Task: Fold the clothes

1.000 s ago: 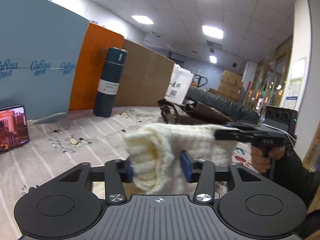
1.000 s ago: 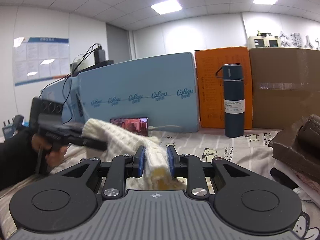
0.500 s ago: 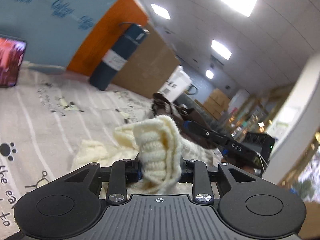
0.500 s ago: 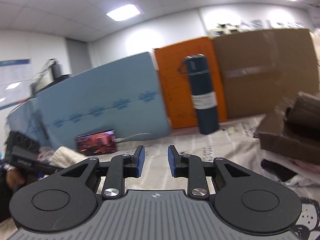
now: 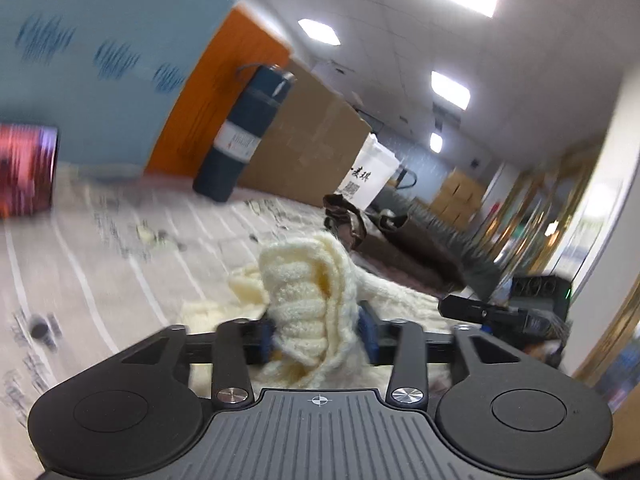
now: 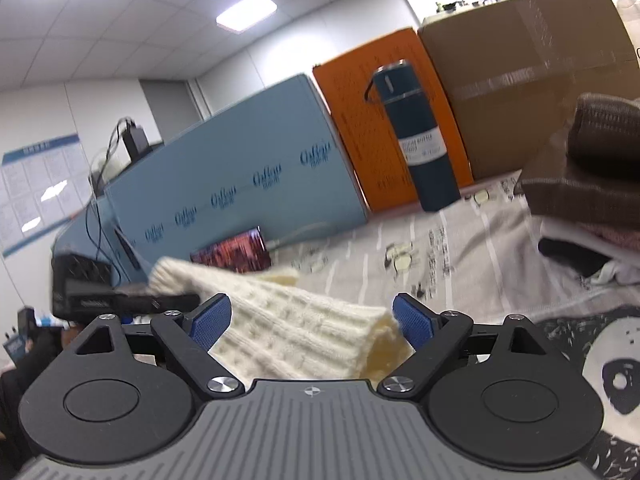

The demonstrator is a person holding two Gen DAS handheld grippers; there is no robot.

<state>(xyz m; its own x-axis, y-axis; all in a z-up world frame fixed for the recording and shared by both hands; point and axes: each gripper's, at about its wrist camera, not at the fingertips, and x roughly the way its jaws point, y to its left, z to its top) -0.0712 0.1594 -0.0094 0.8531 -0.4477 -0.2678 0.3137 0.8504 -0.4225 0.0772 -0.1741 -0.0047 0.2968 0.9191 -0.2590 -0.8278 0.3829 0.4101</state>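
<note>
A cream knit garment (image 5: 304,280) lies bunched on the printed grey sheet (image 5: 100,264). One thick fold of it stands between the blue pads of my left gripper (image 5: 317,336). The jaws are opening, and the cloth still fills the gap and touches both pads. In the right wrist view the same garment (image 6: 288,320) runs as a folded band between the pads of my right gripper (image 6: 312,324). Those jaws are opening wide and the pads stand off the cloth. The left gripper (image 6: 120,300) shows at that view's left, and the right gripper (image 5: 480,312) at the left wrist view's right.
A dark blue flask (image 6: 416,136) stands at the back against an orange board (image 6: 360,112), between a blue panel (image 6: 224,168) and a cardboard box (image 6: 532,72). A lit phone (image 6: 230,250) leans on the panel. Folded brown clothes (image 6: 580,176) are piled at the right.
The garment came down from mid-air onto the sheet. My right gripper let go of its fold and now stands wide open around the cloth. Both views have rolled.
</note>
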